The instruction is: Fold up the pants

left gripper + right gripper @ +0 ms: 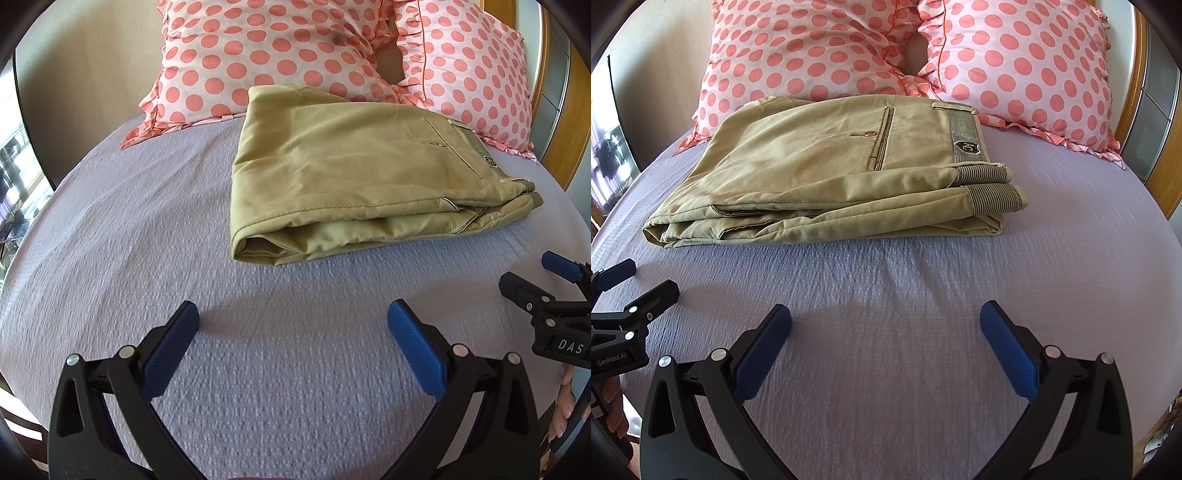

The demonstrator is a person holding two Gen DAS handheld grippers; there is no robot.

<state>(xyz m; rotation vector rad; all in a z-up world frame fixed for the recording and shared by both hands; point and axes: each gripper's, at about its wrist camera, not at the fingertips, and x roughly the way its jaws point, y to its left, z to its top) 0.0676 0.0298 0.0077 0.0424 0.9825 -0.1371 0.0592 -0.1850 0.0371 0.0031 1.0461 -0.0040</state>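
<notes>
Khaki pants (343,173) lie folded into a compact stack on the lilac bedspread (147,229), with the striped waistband at the right; they also show in the right wrist view (827,177). My left gripper (293,314) is open and empty, held back from the near fold of the pants. My right gripper (885,314) is open and empty, also held back from the stack. Each gripper shows at the edge of the other's view: the right gripper (532,277), the left gripper (642,280).
Two pink pillows with coral dots (258,55) (1027,66) lean behind the pants at the head of the bed. A wooden headboard edge (1137,92) runs along the right. A wall (85,74) rises at the left.
</notes>
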